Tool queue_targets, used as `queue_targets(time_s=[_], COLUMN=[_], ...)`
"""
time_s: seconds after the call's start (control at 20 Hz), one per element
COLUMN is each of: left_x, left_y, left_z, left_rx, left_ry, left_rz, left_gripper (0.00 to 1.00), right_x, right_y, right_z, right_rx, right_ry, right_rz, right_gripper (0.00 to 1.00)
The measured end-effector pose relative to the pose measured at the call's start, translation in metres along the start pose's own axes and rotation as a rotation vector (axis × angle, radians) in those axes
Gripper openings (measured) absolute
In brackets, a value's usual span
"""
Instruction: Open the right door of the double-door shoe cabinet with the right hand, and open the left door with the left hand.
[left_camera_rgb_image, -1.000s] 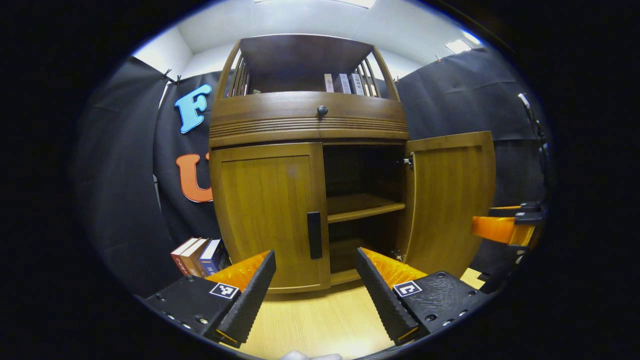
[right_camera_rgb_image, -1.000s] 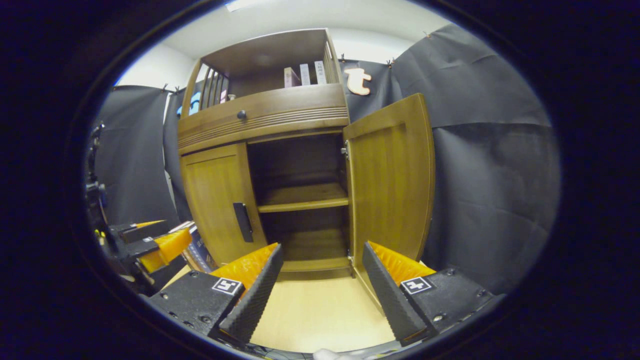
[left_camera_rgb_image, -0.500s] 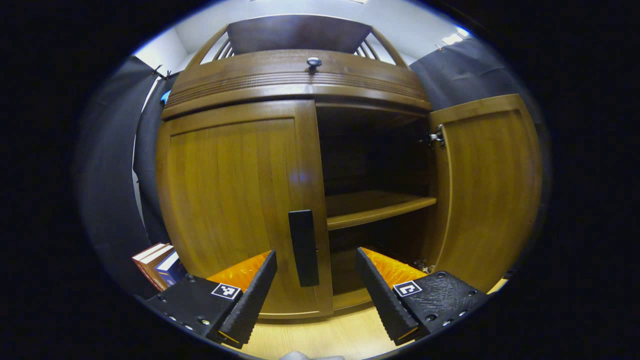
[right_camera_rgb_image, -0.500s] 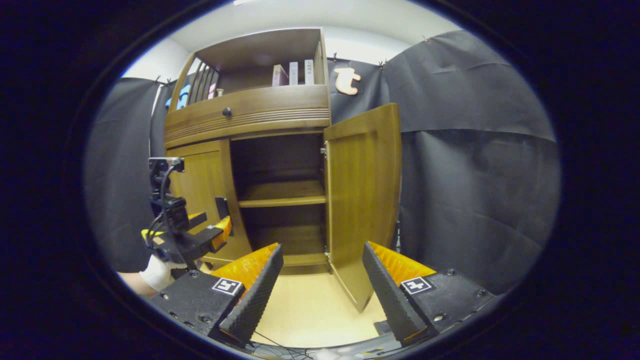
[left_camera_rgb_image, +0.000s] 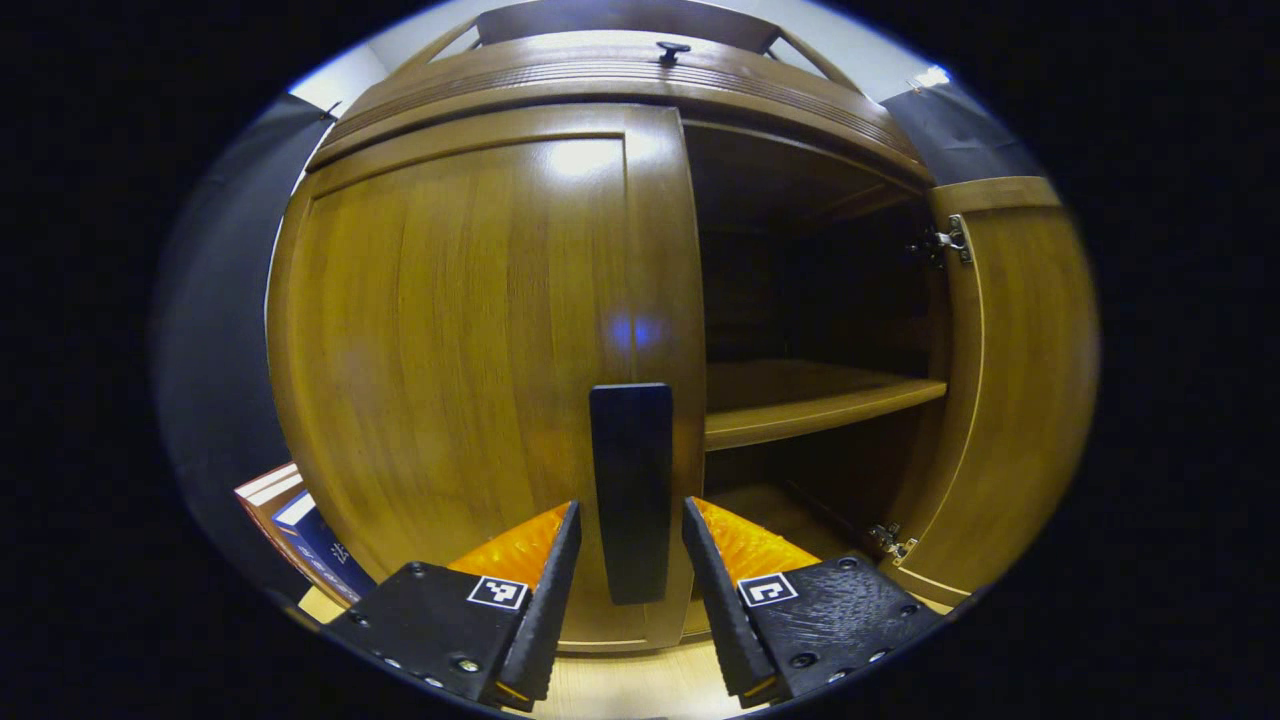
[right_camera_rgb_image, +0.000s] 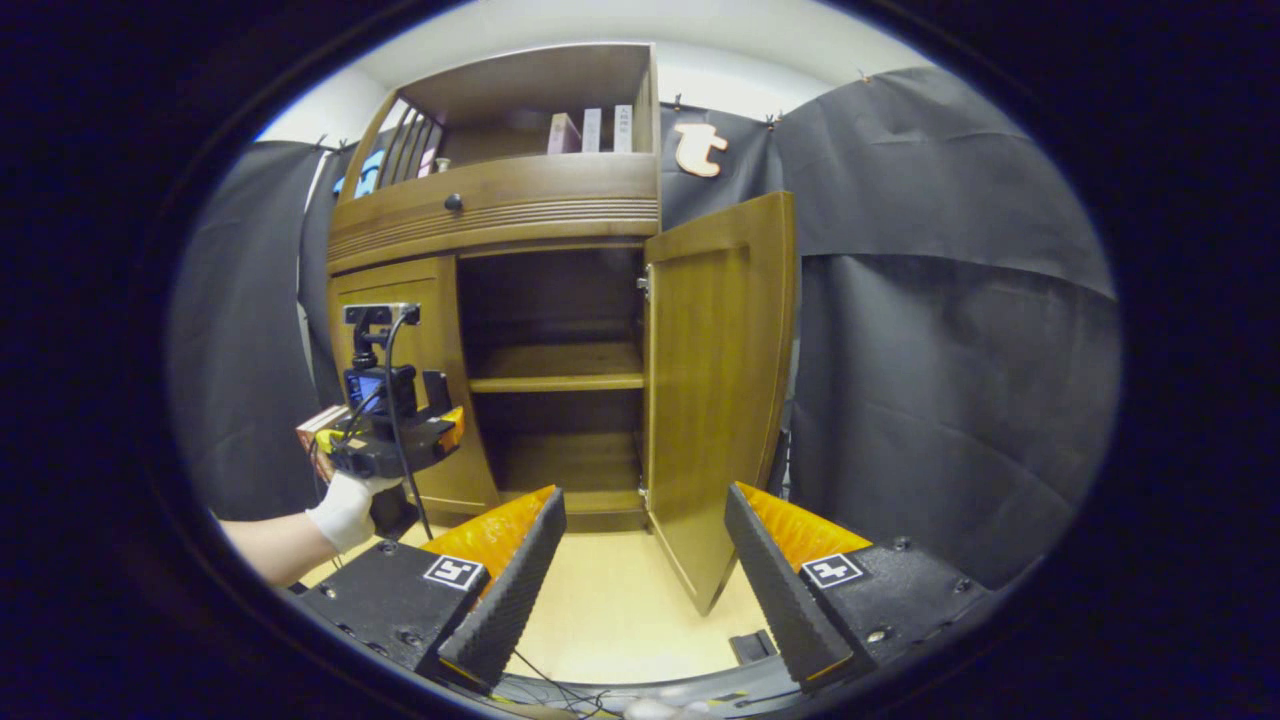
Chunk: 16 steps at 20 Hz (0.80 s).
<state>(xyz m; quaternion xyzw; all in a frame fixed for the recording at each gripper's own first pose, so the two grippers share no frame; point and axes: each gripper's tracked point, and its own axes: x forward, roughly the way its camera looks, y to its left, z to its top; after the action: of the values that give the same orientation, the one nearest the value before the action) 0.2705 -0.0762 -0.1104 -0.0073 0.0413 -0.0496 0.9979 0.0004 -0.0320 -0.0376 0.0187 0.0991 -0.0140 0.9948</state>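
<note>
- The left gripper (left_camera_rgb_image: 625, 520) is seen in the left gripper view with its two fingers set either side of the black handle (left_camera_rgb_image: 631, 490) of the left door (left_camera_rgb_image: 450, 340); a narrow gap is seen on each side, and whether the fingers touch the handle cannot be told.
- The left door is shut against the shoe cabinet (right_camera_rgb_image: 500, 215).
- The right door (right_camera_rgb_image: 715, 380) is swung wide open, and the inner shelf (right_camera_rgb_image: 555, 368) is exposed.
- In the right gripper view the right gripper (right_camera_rgb_image: 645, 545) is held back from the cabinet over the pale floor (right_camera_rgb_image: 620, 610), its fingers spread wide with nothing between them.
- In the same view the left gripper is seen at the left door, carried by a gloved hand (right_camera_rgb_image: 345, 510).
- Books (left_camera_rgb_image: 300, 520) are stood beside the cabinet's left side.
- A round knob (right_camera_rgb_image: 453, 202) is fitted on the drawer above the doors.
</note>
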Motion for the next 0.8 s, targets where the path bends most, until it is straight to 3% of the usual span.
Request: queue_targets(time_s=[0.05, 0.15, 0.2, 0.3, 0.35, 0.45, 0.8], left_x=[0.006, 0.006, 0.004, 0.007, 0.005, 0.002, -0.032], left_y=[-0.001, -0.002, -0.009, -0.007, -0.007, -0.008, -0.008], left_z=[-0.003, 0.001, 0.002, -0.001, 0.001, -0.001, -0.004], left_rx=[-0.016, -0.024, -0.021, 0.016, 0.014, -0.002, -0.016], left_ry=[0.009, 0.010, 0.014, 0.000, -0.007, -0.002, -0.003], left_rz=[-0.016, -0.016, -0.051, -0.030, -0.029, -0.039, -0.105], left_gripper=[0.67, 0.54, 0.49, 0.31, 0.41, 0.26, 0.26], right_x=[0.000, -0.001, -0.002, -0.002, -0.002, -0.004, -0.003], right_y=[0.002, 0.007, 0.007, 0.007, 0.007, 0.008, 0.012], right_z=[-0.001, -0.004, -0.003, -0.003, -0.002, -0.002, -0.007], right_rx=[-0.005, -0.013, -0.013, -0.009, -0.007, -0.006, 0.002], right_ry=[0.001, 0.007, 0.008, 0.009, 0.009, 0.006, 0.013], right_rz=[0.005, 0.013, 0.013, 0.011, 0.009, 0.007, 0.016], right_gripper=[1.00, 1.00, 1.00, 1.00, 1.00, 1.00, 1.00])
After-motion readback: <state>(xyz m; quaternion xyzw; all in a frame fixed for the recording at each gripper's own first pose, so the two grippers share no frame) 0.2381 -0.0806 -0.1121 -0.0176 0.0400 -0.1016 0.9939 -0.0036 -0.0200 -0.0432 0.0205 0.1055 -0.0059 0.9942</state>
